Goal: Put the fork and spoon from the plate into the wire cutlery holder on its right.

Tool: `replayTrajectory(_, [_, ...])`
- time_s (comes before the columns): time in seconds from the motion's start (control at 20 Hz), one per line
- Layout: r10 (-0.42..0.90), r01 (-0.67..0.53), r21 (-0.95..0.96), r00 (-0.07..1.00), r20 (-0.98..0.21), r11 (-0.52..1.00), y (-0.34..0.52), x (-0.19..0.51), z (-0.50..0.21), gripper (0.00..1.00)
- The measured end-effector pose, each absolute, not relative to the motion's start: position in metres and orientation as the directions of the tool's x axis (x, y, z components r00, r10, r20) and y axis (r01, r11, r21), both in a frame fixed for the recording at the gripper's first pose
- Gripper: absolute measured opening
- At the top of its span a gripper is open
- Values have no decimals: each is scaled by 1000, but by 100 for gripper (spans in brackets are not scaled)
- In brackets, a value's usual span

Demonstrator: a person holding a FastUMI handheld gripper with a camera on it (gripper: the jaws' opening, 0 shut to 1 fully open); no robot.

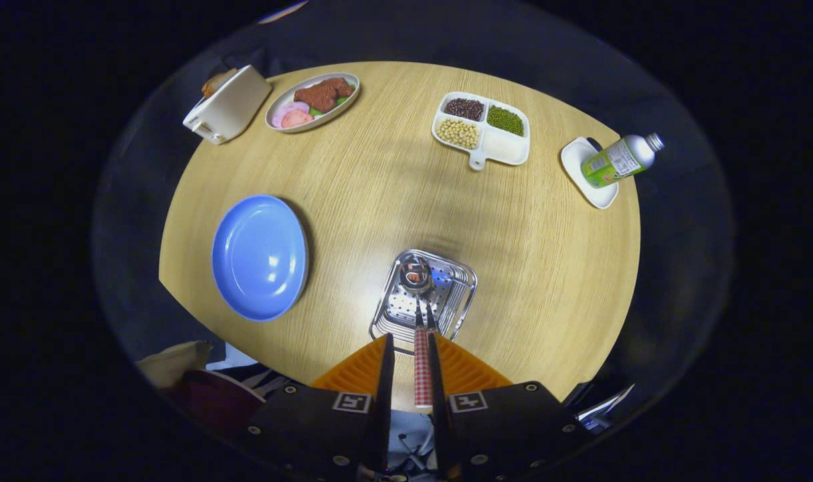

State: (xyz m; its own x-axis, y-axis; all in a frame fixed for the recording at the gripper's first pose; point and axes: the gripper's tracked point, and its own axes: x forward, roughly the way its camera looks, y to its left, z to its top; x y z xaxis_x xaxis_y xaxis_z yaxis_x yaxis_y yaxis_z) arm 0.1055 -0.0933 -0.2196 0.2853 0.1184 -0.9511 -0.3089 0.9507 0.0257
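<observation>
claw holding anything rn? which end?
Yes. The claw is shut on the spoon, gripping its red-checked handle; the bowl end hangs over the wire cutlery holder. The blue plate lies bare.

Colours: round blue plate [259, 257], plain. Shiny silver wire cutlery holder [425, 301] with perforated base. Spoon [418, 314]: red-and-white checked handle, silver bowl. Gripper [411, 365]: orange ribbed fingers [359, 368], black body with black-and-white square markers. Light wood-grain round table [379, 187]. White divided dish [483, 129] with dark red, green and pale yellow beans. Green-and-silver bottle [619, 161] on a white tray [583, 173].
</observation>
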Motion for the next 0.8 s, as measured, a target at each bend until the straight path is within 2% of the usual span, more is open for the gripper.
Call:
replayTrajectory(0.15, [199, -273, 94, 387, -900, 957, -80, 121, -198, 45])
replayTrajectory(0.25, [241, -249, 133, 476, -846, 959, -73, 131, -178, 46])
replayTrajectory(0.35, [264, -230, 159, 559, -786, 960, -71, 136, -154, 56])
replayTrajectory(0.4, [266, -219, 165, 602, -753, 962, -71, 139, -141, 72])
replayTrajectory(0.45, [257, -200, 165, 650, -715, 966, -74, 143, -128, 82])
replayTrajectory(0.5, [250, -186, 167, 688, -681, 968, -75, 144, -115, 95])
replayTrajectory(0.55, [230, -171, 154, 729, -644, 973, -82, 146, -101, 99])
replayTrajectory(0.8, [137, -112, 86, 908, -396, 990, -108, 139, -17, 99])
